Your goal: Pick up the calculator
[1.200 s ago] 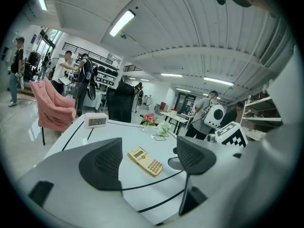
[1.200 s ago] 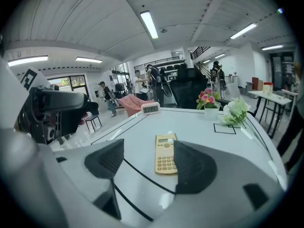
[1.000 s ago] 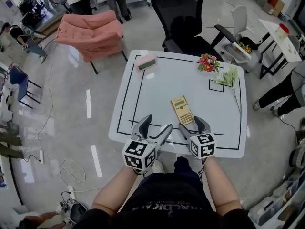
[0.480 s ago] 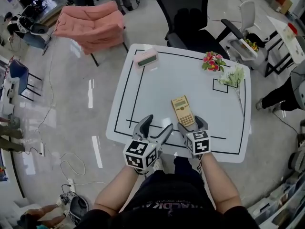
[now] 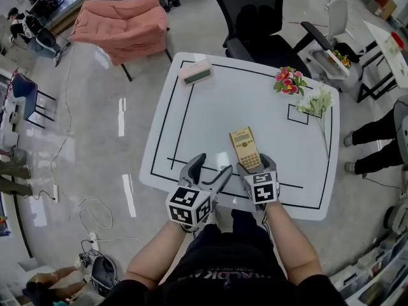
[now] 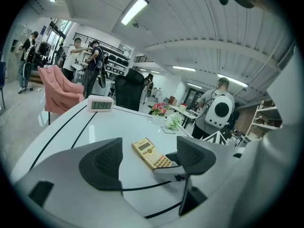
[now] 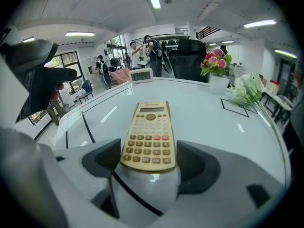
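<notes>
Two grippers sit low over the white bench (image 5: 210,107). My right gripper (image 7: 149,167) has just been opening its jaws. They stand wide either side of the near end of the tan calculator (image 7: 149,137), which lies flat on the bench, ungripped. My left gripper (image 6: 149,163) is spread and empty, with the calculator ahead of it, nearer its right jaw.

Bright, even indoor light. Ceiling strip lights (image 6: 137,10) overhead, plus daylight thru windows (image 7: 71,61) at left of right gripper view. Floor (image 5: 95,139) glossy w/ white glare streaks. Table (image 5: 255,113) near blown-out, faint sheen. Shadows soft, short. Both gripper views fisheye: black vignette at corners, lines bowed twd edges. Calculator (image 7: 148,136) sharp. Bkgd people small, soft. Head view crisp, mild edge distortion.
</notes>
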The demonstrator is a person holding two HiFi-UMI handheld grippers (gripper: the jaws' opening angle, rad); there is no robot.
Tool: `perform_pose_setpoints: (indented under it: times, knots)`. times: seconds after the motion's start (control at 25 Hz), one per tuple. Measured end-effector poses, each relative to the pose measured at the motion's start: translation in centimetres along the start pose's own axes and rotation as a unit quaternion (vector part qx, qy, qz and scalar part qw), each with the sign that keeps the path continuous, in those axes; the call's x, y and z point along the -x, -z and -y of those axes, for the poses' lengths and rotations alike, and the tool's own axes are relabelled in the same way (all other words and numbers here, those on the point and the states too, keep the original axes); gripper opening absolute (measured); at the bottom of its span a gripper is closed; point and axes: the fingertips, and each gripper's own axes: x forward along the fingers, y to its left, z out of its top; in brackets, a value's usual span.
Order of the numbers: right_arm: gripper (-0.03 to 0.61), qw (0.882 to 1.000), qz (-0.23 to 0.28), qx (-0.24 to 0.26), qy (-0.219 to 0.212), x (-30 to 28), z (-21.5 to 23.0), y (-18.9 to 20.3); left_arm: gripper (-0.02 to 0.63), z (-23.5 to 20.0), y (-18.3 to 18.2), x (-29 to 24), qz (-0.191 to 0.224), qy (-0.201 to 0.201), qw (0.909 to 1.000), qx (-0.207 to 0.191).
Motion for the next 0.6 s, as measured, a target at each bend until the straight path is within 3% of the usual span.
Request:
perform_pose_setpoints:
  times: [0.28,0.6]
  knots:
    - [0.356,1.0,-0.008,-0.004,-0.012,-0.1,0.3,-0.3,0.348,-0.1,0.4,-1.2,-0.01,-0.002,0.9999,0.01]
    - [0.354,0.998,-0.01,-0.043,-0.054,0.1,0.4,-0.4,0.348,-0.2,1.4,-2.8,-0.029,-0.002,0.9991,0.03]
